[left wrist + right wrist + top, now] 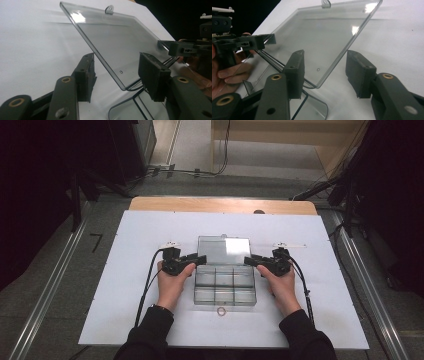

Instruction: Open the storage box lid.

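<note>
Clear plastic box with little square rooms (224,287) in the middle of the white table (135,270), see-through flat lid (223,251) already up. Left claw (199,260) and right claw (250,262) wide open around lid edges, holding nothing. Small ring (221,310) just in front, probably still to go in.

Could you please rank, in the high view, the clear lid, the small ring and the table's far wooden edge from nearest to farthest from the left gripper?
From the left gripper:
1. Clear lid, raised, right beside the gripper.
2. Small ring, on the white sheet in front of the box, toward the person.
3. Wooden edge, at the table's far side.
</note>
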